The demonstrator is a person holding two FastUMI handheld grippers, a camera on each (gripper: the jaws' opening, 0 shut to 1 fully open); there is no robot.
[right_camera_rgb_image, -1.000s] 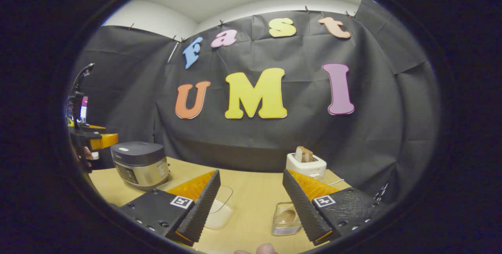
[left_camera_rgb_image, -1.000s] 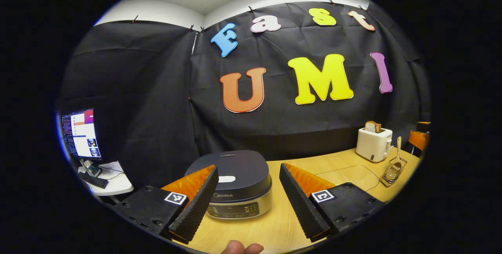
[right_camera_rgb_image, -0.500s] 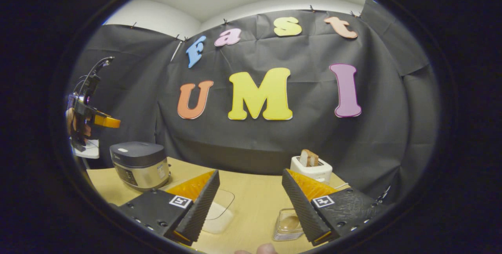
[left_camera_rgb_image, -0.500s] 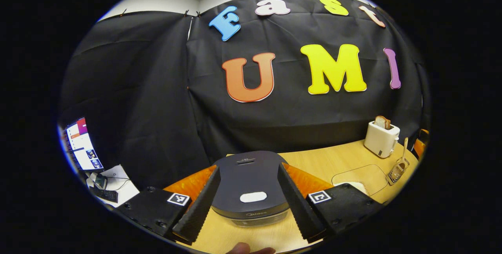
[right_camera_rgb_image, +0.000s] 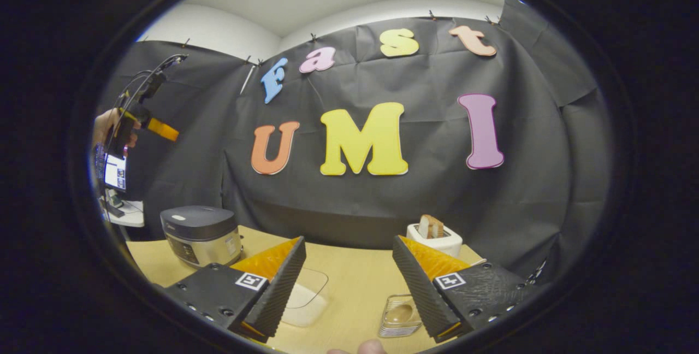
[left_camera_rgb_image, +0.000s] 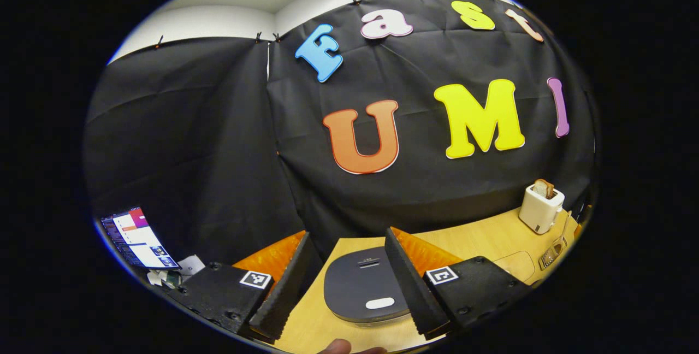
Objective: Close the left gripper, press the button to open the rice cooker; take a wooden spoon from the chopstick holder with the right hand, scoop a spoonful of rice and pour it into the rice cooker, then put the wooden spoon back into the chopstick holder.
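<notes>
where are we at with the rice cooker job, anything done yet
Nothing is finished: the rice cooker has its lid down and the wooden spoon sits in the chopstick holder. In hand: the left gripper, jaws apart, hangs above the cooker's lid button. Left: close that gripper, press, then have the open right gripper fetch the spoon, scoop rice, pour and return it.

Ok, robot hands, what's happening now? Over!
Left gripper open, above the cooker. Right gripper open, holding nothing. Cooker lid shut, spoon in its holder. Nothing in the way.
</notes>
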